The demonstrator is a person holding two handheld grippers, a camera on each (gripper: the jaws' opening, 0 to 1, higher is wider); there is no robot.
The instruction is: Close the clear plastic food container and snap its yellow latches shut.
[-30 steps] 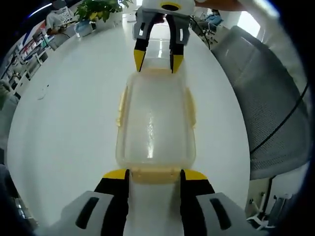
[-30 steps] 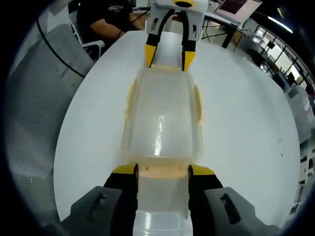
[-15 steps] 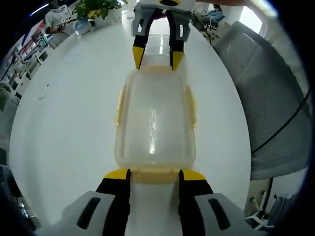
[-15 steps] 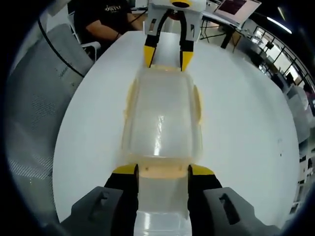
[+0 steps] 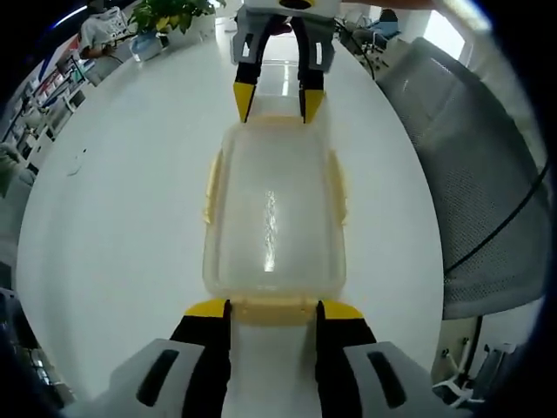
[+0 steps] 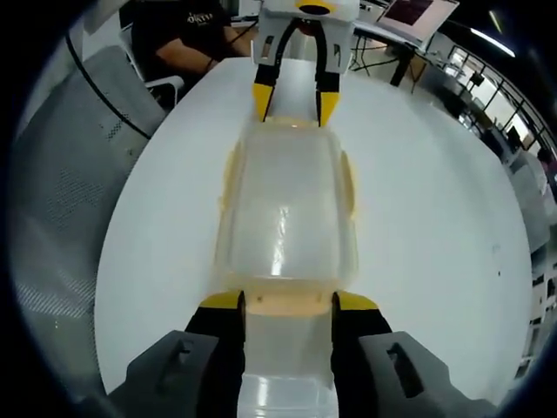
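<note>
Container: the clear plastic food container [image 5: 272, 218] sits on the round white table [image 5: 113, 226], lid on, well in from the table's edges; in the right gripper view it is the same box [image 6: 287, 218] seen from its other short end.
Latches: pale yellow latches run along both long sides [image 5: 211, 187] and lie close against the walls; a yellow latch at each short end [image 5: 273, 308] sits between a gripper's tips. Whether any is fully snapped I cannot tell.
Left gripper: the left gripper [image 5: 273, 309] has its jaws parted about as wide as the end latch, its yellow tips flanking that latch at the container's near short end; whether they press on it is unclear. In the right gripper view it stands at the far short end [image 6: 292, 104].
Right gripper: the right gripper [image 6: 289, 301] is likewise parted, tips on either side of the yellow latch [image 6: 287, 302] at its own short end; in the left gripper view it meets the far end [image 5: 271, 103].
Beside the table: a grey mesh chair [image 5: 470, 183] stands at the table's edge.
Far side: a potted plant [image 5: 170, 17] stands near the table's far edge.
Person: a person in a dark shirt [image 6: 187, 30] sits at the far edge.
</note>
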